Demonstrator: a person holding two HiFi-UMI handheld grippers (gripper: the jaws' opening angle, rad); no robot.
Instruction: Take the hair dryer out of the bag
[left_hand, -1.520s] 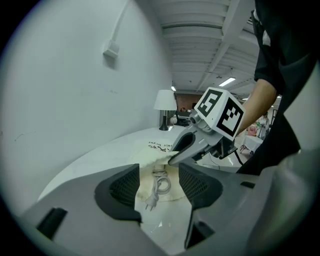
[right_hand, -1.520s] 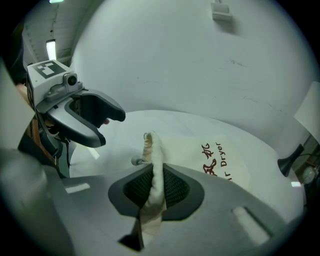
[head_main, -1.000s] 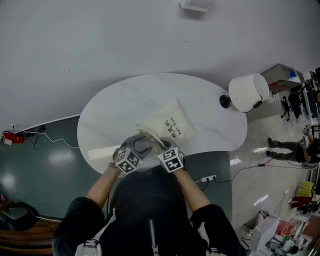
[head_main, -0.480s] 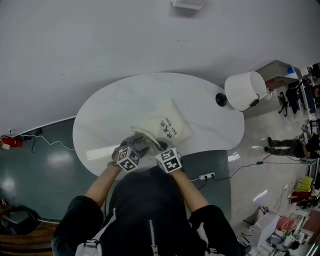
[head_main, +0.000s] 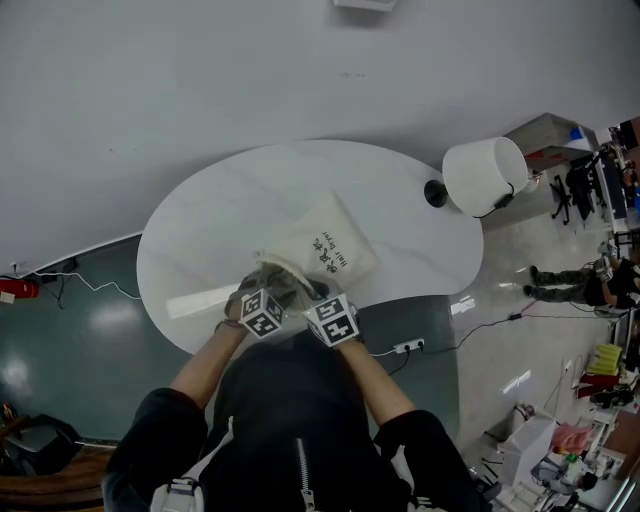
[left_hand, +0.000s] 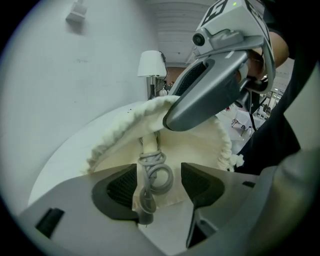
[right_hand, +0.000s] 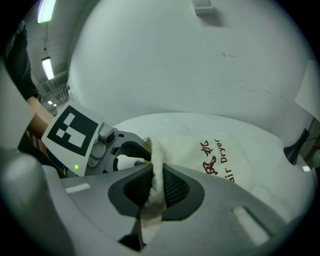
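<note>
The hair dryer (left_hand: 148, 144) is inside the bag (head_main: 326, 246). Only a pale stem of it shows in the open mouth, with its grey cord (left_hand: 157, 174) wound into a loose coil just in front. The rest of it is hidden by cloth. The bag is a cream drawstring pouch with "Hair Dryer" printed on its side. It lies flat on the white oval counter (head_main: 215, 215), near the person's edge, with its gathered mouth turned toward the person. The left hand-held gripper (left_hand: 160, 184) points down into that mouth. Its jaws stand wide apart and have just been opening. The coiled cord lies between them, closer to the left pad, and neither pad is pressing on it. The right hand-held gripper (right_hand: 156, 186) is closed tight on the ruffled rim of the bag and pinches a fold of cloth between its ribbed pads. In the left gripper view it holds that side of the mouth up above the cord. In the head view the two marker cubes sit close together at the near edge of the counter, with dark sleeves leading back from them. At the far right end of the counter stands a lamp (head_main: 484, 175) with a white shade. A power strip (head_main: 404, 347) lies on the floor just beside the counter's near edge.
</note>
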